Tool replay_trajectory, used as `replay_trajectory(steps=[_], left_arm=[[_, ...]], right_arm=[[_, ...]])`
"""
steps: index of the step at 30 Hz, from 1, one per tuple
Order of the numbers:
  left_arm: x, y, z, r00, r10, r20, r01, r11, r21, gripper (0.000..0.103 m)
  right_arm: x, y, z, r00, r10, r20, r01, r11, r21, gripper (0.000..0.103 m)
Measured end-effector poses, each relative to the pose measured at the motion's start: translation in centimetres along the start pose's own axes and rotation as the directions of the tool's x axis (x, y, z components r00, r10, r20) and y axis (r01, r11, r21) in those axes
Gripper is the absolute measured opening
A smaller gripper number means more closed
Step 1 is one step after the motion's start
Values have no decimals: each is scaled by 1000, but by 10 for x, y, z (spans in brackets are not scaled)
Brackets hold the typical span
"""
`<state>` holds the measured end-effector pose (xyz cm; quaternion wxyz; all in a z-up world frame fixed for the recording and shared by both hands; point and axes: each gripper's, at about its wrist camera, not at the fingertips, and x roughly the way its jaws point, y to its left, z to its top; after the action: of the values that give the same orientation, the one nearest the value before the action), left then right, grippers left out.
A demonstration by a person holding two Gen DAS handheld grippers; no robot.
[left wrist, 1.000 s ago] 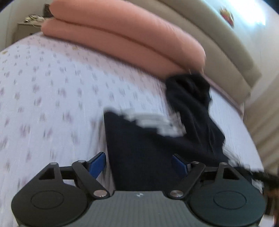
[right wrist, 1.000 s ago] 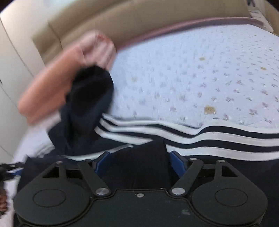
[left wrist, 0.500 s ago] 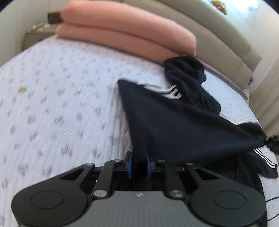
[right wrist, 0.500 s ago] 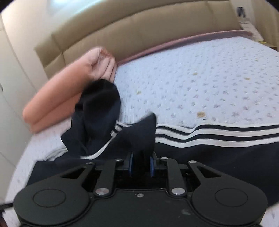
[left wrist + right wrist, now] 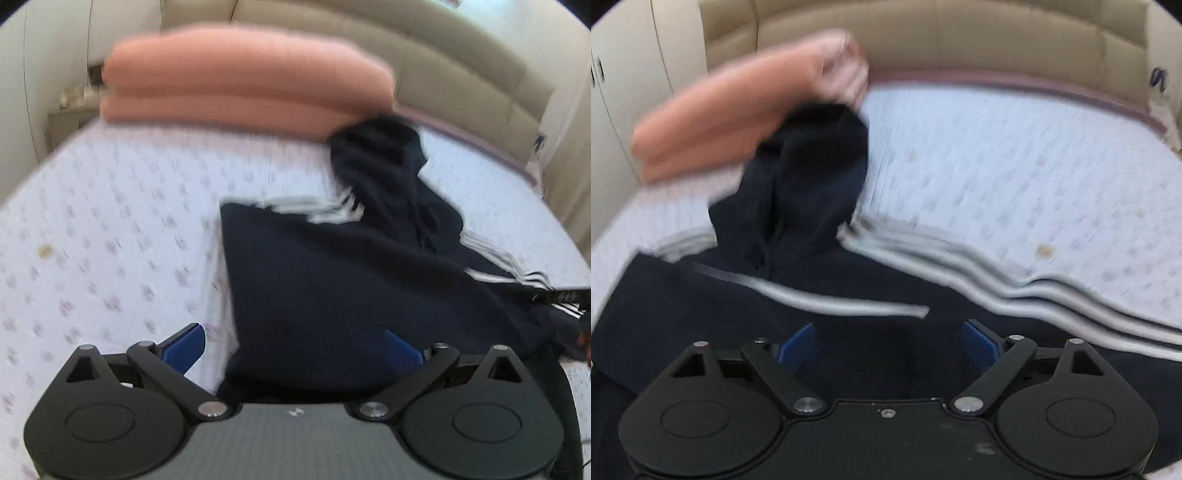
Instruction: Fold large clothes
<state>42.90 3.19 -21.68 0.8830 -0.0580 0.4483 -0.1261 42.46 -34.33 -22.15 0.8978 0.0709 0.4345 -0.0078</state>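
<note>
A dark navy hooded jacket [image 5: 351, 280] with white stripes lies spread on the bed, its hood [image 5: 812, 184] bunched against the pink bedding. My left gripper [image 5: 295, 350] hovers over the jacket's near left edge. Its jaws are opening wide, and cloth lies loose between the blue pads [image 5: 184, 347] without being pinched. My right gripper [image 5: 888, 345] is over the jacket's dark body [image 5: 701, 306], near a striped sleeve [image 5: 997, 284]. Its jaws are opening wide too, with fabric beneath them and the pads clear of it. Both views are motion-blurred.
The bed sheet [image 5: 110, 221] is white with small purple marks and a few brown spots. Folded pink bedding [image 5: 243, 88] lies at the head of the bed, against a beige padded headboard [image 5: 960, 37]. A nightstand [image 5: 70, 110] stands far left, and a wardrobe [image 5: 628, 74] is beside the bed.
Half a second ago both grippers were shut on pinched folds of the jacket. Both have let go and stand wide, the cloth has dropped flat, and both have shifted and risen slightly.
</note>
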Motion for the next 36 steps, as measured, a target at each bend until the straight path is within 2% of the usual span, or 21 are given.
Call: replay_trajectory(steps=[2,3,4,5,6,8,10,12,15,17,20,23,28,30,31,33,36], left_arm=[[28,9,-1,990,38,-139,-51,994,-92,99],[39,17,-4,979,59,-193,-85,988,-130,97],[42,24,-9,980,56,-191,-85,985,-149,97],[36,27,-11,988,43,-148,-66,987,-148,99],[31,28,-13,989,56,-140,-76,988,-138,99],[25,29,-17,985,88,-146,-105,988,-113,100],[20,33,-21,987,65,-150,-84,989,-125,100],[16,38,-24,985,49,-164,-73,986,-148,100],[10,41,-24,982,41,-186,-79,977,-199,101],[7,38,-22,983,15,-182,-58,971,-232,101],[9,25,-15,986,-18,-166,-22,971,-239,101],[12,4,-9,984,3,-177,-40,978,-202,101],[12,-17,-5,987,6,-161,-33,986,-166,100],[11,-20,-3,987,-2,-159,-26,985,-169,100],[10,-21,-2,988,-6,-155,-21,985,-171,100],[8,-22,1,989,-9,-147,-16,985,-170,100],[4,-22,6,991,0,-132,-23,986,-167,100]], right_arm=[[31,5,-6,991,-25,-129,25,1000,3,103],[41,9,-10,989,-56,-136,52,998,-28,103],[41,14,-15,992,-89,-87,82,993,-85,103],[39,17,-17,993,-99,-69,91,989,-118,103],[37,15,-17,993,-92,-75,84,991,-108,103],[24,2,-19,998,-32,-61,30,999,-21,103],[8,-24,-24,996,90,-9,-88,986,144,103],[-14,-56,-34,982,178,62,-189,921,340,103],[-45,-114,-59,969,206,138,-248,803,541,103],[-66,-149,-75,973,183,138,-229,765,602,103],[-87,-203,-101,991,110,78,-134,718,683,103],[-104,-249,-128,1000,18,19,-26,677,735,103],[-107,-305,-164,995,-83,55,5,590,808,102],[-99,-322,-172,987,-115,111,-25,571,821,101],[-95,-330,-176,977,-129,169,-68,565,822,101],[-90,-344,-179,952,-174,250,-105,583,806,101],[-75,-356,-172,916,-248,316,-106,609,786,98]])
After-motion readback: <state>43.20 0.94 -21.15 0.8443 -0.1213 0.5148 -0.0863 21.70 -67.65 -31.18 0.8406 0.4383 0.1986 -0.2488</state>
